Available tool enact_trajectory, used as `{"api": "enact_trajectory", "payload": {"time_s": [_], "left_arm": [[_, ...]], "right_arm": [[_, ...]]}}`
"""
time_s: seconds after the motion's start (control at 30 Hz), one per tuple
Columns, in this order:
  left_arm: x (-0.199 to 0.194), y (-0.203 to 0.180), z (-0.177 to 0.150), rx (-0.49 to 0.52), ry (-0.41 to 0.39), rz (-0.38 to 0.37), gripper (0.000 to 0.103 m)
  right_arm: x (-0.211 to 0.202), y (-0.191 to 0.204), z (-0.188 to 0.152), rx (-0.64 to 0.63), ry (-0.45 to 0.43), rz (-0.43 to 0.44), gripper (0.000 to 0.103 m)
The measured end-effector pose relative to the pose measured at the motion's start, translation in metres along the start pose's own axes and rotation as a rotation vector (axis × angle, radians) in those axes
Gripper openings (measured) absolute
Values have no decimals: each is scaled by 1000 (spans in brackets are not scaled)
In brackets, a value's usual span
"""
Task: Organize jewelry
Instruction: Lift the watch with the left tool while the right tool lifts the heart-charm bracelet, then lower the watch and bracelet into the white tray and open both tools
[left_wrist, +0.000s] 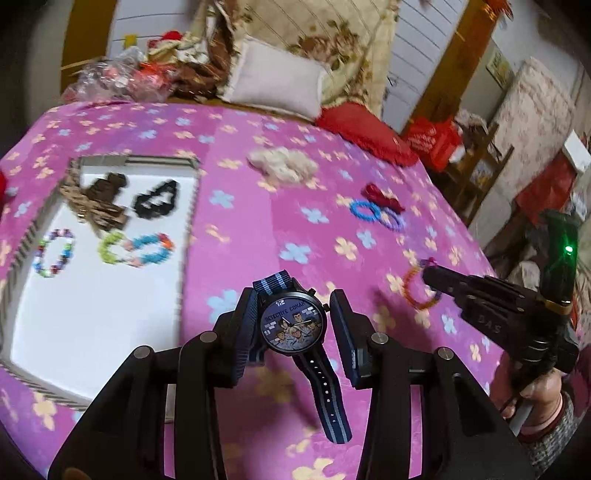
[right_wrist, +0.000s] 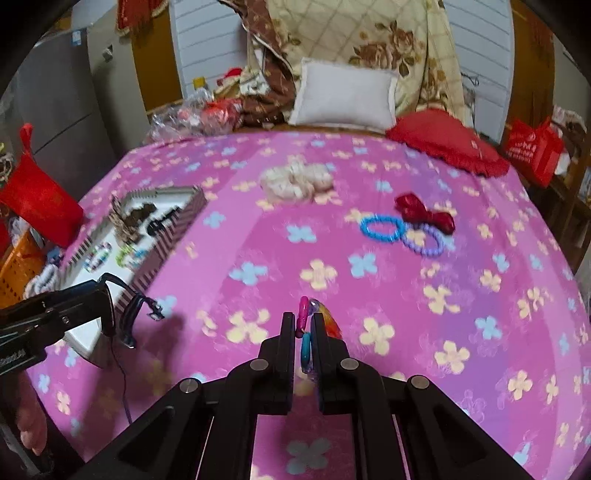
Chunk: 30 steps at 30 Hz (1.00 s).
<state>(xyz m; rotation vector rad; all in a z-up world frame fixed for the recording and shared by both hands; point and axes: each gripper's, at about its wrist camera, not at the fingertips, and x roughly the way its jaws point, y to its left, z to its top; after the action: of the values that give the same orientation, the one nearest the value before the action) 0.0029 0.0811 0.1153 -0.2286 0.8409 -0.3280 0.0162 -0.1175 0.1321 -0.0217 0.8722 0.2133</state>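
Note:
My left gripper (left_wrist: 295, 314) is shut on a blue-strapped wristwatch (left_wrist: 294, 326) with a cartoon dial, held above the pink bedspread just right of the white striped box (left_wrist: 92, 295). In the right wrist view the left gripper (right_wrist: 118, 314) shows at the left with the watch strap (right_wrist: 131, 317) hanging. My right gripper (right_wrist: 303, 325) is shut on a multicoloured bead bracelet (right_wrist: 306, 332); it also shows in the left wrist view (left_wrist: 421, 291). The box holds several bead bracelets (left_wrist: 53, 253), a black hair clip (left_wrist: 157, 201) and a brown bow (left_wrist: 96, 201).
On the bedspread lie a cream scrunchie (right_wrist: 297, 181), a red bow (right_wrist: 424, 214), a blue hair tie (right_wrist: 382, 227) and a purple hair tie (right_wrist: 423, 242). A white pillow (right_wrist: 343, 96), a red cushion (right_wrist: 447, 146) and a quilt sit at the far end.

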Motion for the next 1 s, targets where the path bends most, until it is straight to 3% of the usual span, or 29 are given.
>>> {"api": "enact_trajectory", "payload": {"time_s": [0.23,0.47,0.67,0.87,1.0], "left_arm": [[-27,62,9,-92,-50,126,40],[-24,142,8,-240,-17,235,40],[-17,195,1,-387,8,247,39],[-11,216,-1,-436,30,299,39],[-6,234,0,-475,37,307,39]], "right_arm": [[-18,48,26,-42,-37,62,7],[-4,118,52,-107,-10,152,7],[30,185,67,-171,44,219,7],[76,240,78,-143,120,327,7],[109,256,76,-132,178,337,7]]}}
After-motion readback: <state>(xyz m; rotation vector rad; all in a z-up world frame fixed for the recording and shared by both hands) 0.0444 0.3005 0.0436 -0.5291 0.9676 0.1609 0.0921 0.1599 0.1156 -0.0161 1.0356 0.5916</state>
